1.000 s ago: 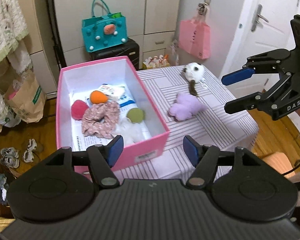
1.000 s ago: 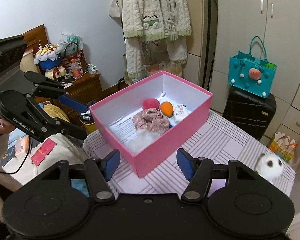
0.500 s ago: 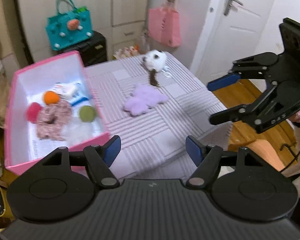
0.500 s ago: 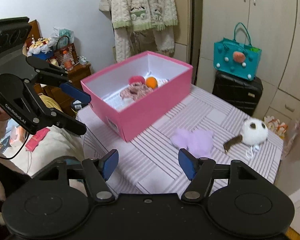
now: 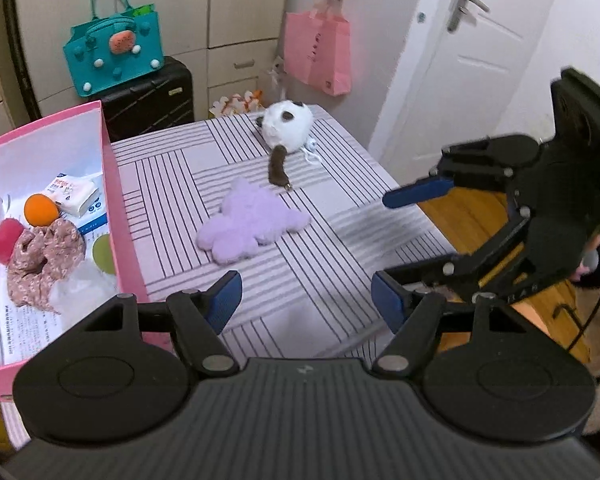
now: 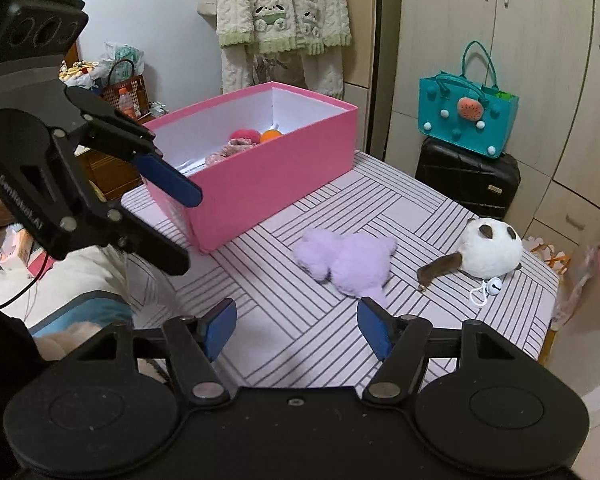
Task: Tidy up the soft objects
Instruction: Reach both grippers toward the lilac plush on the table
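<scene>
A flat purple plush (image 5: 252,224) (image 6: 348,260) lies mid-table on the striped cloth. Behind it sits a round white plush with brown patches (image 5: 286,124) (image 6: 490,248). The pink box (image 5: 116,200) (image 6: 268,184) stands at the table's left end. It holds an orange ball (image 5: 40,209), a red ball (image 5: 5,238), a floral scrunchie (image 5: 44,260) and a green ball (image 5: 102,250). My left gripper (image 5: 305,300) (image 6: 184,228) hovers open and empty above the table's near side, short of the purple plush. My right gripper (image 6: 296,328) (image 5: 400,236) is open and empty too, just short of the same plush.
A teal bag (image 6: 466,118) rests on a black suitcase (image 6: 466,178) behind the table. A pink bag (image 5: 318,54) hangs near the white door (image 5: 468,60). Wooden floor (image 5: 472,220) lies past the table's right edge. Clothes (image 6: 284,12) hang behind the box.
Both grippers have swung away from the pink box toward the plush toys and come lower. The box has slid to the side of both views, and the purple plush now lies close ahead.
</scene>
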`<state>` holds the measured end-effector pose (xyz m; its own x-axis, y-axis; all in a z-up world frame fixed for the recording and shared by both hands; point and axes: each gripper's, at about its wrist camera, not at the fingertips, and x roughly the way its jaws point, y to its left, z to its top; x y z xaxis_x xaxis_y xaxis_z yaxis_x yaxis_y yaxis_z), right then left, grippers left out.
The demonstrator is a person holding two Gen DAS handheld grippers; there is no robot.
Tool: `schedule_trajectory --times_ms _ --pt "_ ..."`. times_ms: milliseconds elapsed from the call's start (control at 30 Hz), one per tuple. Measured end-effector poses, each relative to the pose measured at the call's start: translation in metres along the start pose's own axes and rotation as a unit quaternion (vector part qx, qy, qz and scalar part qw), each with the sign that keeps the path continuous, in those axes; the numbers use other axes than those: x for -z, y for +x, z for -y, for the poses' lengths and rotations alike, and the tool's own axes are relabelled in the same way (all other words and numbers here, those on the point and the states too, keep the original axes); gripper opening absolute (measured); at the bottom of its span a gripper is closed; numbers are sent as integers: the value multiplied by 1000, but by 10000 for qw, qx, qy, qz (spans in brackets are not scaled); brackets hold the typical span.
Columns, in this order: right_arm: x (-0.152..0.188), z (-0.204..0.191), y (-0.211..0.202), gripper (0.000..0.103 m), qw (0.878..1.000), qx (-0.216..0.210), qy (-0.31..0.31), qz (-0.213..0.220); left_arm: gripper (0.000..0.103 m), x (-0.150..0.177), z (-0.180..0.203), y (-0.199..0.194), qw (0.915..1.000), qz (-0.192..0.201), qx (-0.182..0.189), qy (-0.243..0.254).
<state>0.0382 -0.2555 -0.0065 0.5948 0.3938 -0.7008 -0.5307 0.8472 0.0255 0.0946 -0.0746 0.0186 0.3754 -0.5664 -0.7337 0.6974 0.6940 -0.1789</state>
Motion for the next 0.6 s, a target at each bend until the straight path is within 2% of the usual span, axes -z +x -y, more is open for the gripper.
schedule_trajectory --times_ms 200,400,500,600 --pt "14 19 23 72 9993 41 -169 319 71 1 -3 32 9990 253 -238 -280" --pt "25 41 55 72 9983 102 -31 574 71 2 -6 61 9964 483 -492 -501" --pt "23 51 77 72 9996 95 137 209 71 5 -9 75 9933 665 -690 -648" --pt "22 54 96 72 9996 253 92 99 71 7 -12 88 9908 730 -847 -769"
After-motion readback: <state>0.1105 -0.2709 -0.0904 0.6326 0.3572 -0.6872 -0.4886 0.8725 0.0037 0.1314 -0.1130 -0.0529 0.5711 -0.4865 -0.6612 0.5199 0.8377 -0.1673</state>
